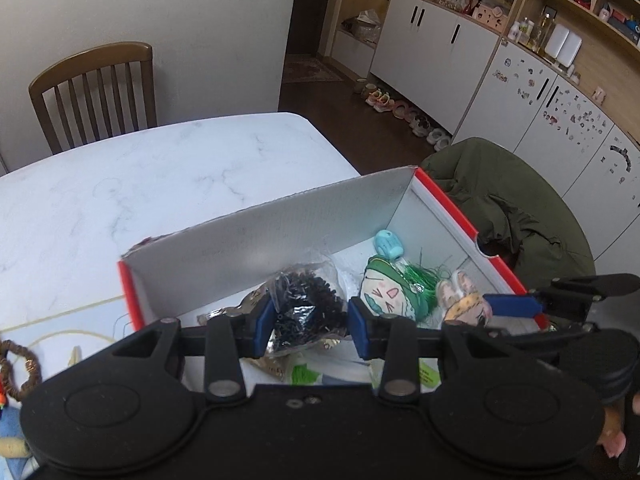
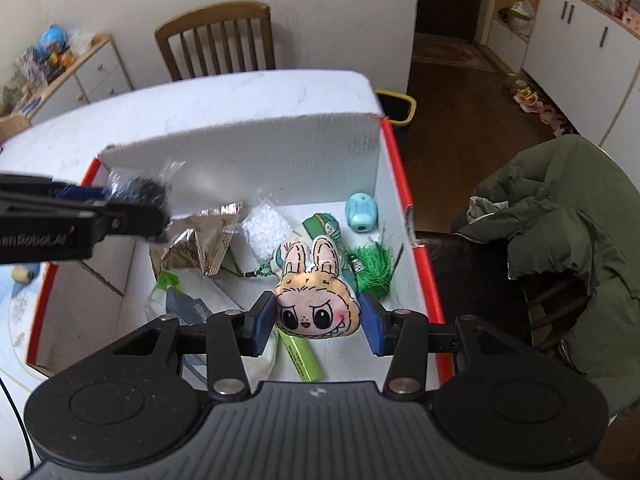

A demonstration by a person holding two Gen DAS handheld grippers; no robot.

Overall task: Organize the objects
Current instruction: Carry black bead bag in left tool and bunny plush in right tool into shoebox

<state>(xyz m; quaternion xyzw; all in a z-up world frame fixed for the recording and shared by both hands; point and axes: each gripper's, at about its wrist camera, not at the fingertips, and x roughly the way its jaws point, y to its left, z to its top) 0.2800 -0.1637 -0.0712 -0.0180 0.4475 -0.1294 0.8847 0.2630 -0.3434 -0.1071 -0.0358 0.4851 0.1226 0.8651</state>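
Clear bag of black beads (image 1: 306,312), crumpled, over the red-edged white box (image 2: 400,184); flat rabbit-eared plush face (image 2: 314,300), upright, above the box floor.

I count one red-edged cardboard box (image 2: 400,184) on one marble table (image 1: 160,168). Inside it: one bag of black beads (image 1: 306,312), one bunny-eared plush face (image 2: 316,308), one green-haired character charm (image 1: 384,292), one green tassel (image 2: 374,268), one light-blue sharpener (image 2: 362,212), one bag of white beads (image 2: 266,232), one crumpled foil wrapper (image 2: 200,244), one yellow-green tube (image 2: 302,356). I see two grippers, left (image 1: 311,326) and right (image 2: 318,322). Two chairs: one bare wooden chair (image 2: 218,38), one under an olive jacket (image 2: 572,216). One brown bead bracelet (image 1: 20,368).
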